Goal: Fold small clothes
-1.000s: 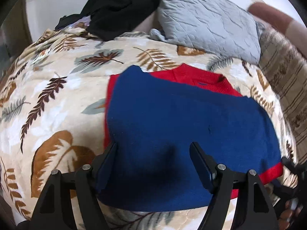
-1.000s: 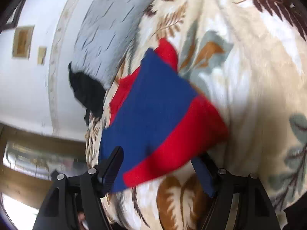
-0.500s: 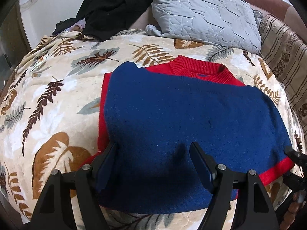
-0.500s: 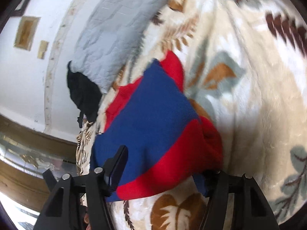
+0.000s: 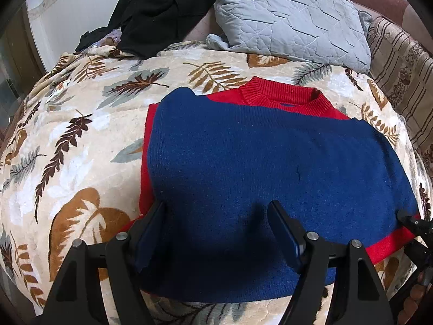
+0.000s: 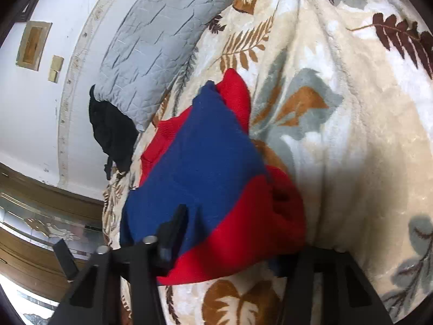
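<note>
On the leaf-print blanket (image 5: 81, 140) the red-and-blue sweater (image 5: 270, 162) lies half folded, so the left gripper (image 5: 216, 233), fingers spread over its near hem, should pinch both layers evenly while the right gripper (image 6: 230, 233), seemingly grasping the bunched red corner, lifts in step.
</note>
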